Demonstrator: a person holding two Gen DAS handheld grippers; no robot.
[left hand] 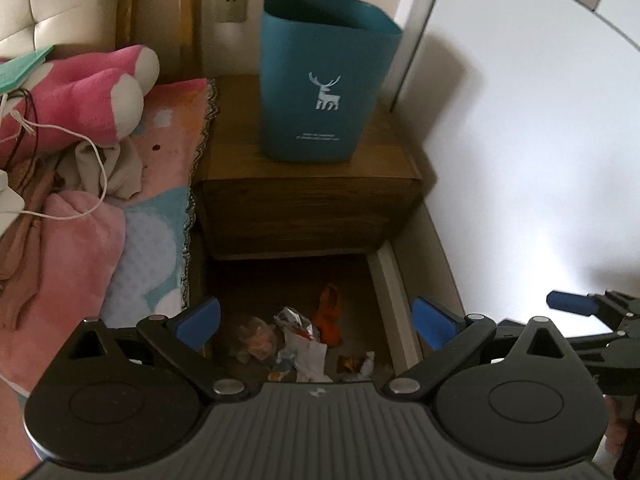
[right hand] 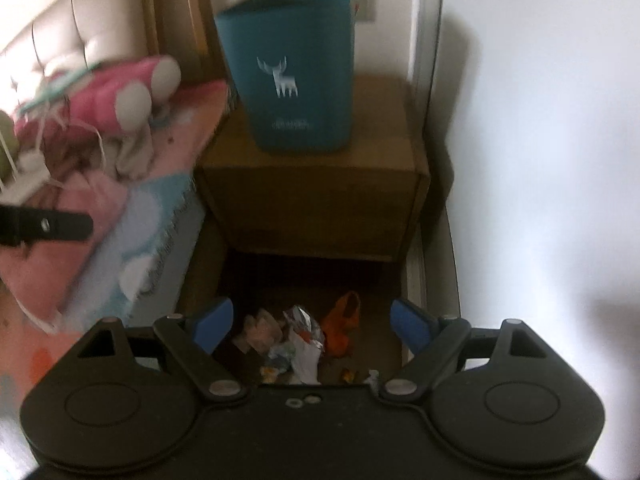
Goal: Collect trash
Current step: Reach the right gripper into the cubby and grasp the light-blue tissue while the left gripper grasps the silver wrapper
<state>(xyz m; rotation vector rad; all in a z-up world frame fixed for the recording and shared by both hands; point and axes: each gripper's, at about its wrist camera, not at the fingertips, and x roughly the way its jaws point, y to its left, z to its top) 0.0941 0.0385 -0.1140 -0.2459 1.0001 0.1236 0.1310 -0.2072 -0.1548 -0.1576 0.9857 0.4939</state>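
Observation:
A teal bin with a white deer print (left hand: pixel 324 76) (right hand: pixel 292 68) stands on a dark wooden nightstand (left hand: pixel 312 196) (right hand: pixel 316 200). On the floor in front of the nightstand lies a heap of trash: an orange wrapper (left hand: pixel 330 316) (right hand: pixel 344 324), a silver and white crumpled wrapper (left hand: pixel 300 336) (right hand: pixel 304 332), a pinkish wad (left hand: pixel 256 338) (right hand: pixel 260 330) and a small brown wrapper (left hand: pixel 352 364). My left gripper (left hand: pixel 316 326) hangs open above the heap with nothing in it. My right gripper (right hand: pixel 312 326) is open too, also above the trash.
A bed (left hand: pixel 152 208) (right hand: pixel 132 216) with pink blankets, a pink plush toy (left hand: pixel 92 92) and a white cable (left hand: pixel 92 176) lies at left. A white wall (left hand: pixel 520 140) and a skirting board (left hand: pixel 394 304) bound the narrow floor gap at right.

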